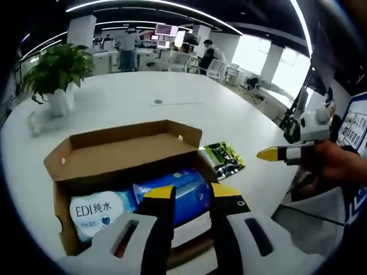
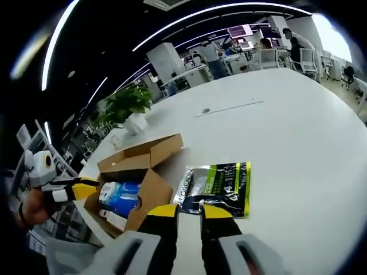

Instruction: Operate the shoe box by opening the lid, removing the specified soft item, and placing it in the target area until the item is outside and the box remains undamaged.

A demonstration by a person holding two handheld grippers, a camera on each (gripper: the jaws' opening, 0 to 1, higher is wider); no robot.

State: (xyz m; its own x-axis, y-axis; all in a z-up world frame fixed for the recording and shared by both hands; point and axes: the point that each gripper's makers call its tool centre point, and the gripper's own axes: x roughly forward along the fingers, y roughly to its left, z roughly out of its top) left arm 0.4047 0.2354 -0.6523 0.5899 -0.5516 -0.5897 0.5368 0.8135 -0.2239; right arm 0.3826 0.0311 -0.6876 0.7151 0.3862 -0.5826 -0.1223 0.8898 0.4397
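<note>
A brown cardboard shoe box (image 1: 123, 152) stands on the white table with its lid folded back. Inside lies a blue and white soft wipes pack (image 1: 129, 203) with "EDI" printed on it. My left gripper (image 1: 194, 196) hovers open just above the pack, its yellow-tipped jaws apart. Right of the box a green and black pouch (image 1: 223, 159) lies flat on the table. In the right gripper view the box (image 2: 146, 157) sits at the left with the pack (image 2: 119, 197) inside, and the pouch (image 2: 217, 186) lies just ahead of my right gripper (image 2: 189, 212), whose jaws stand a little apart and hold nothing.
A potted plant (image 1: 57, 71) stands at the table's far left, also the plant (image 2: 127, 106). A small grey disc (image 1: 158, 101) is set in the table top (image 1: 229, 120). Desks, chairs and people stand beyond the far edge.
</note>
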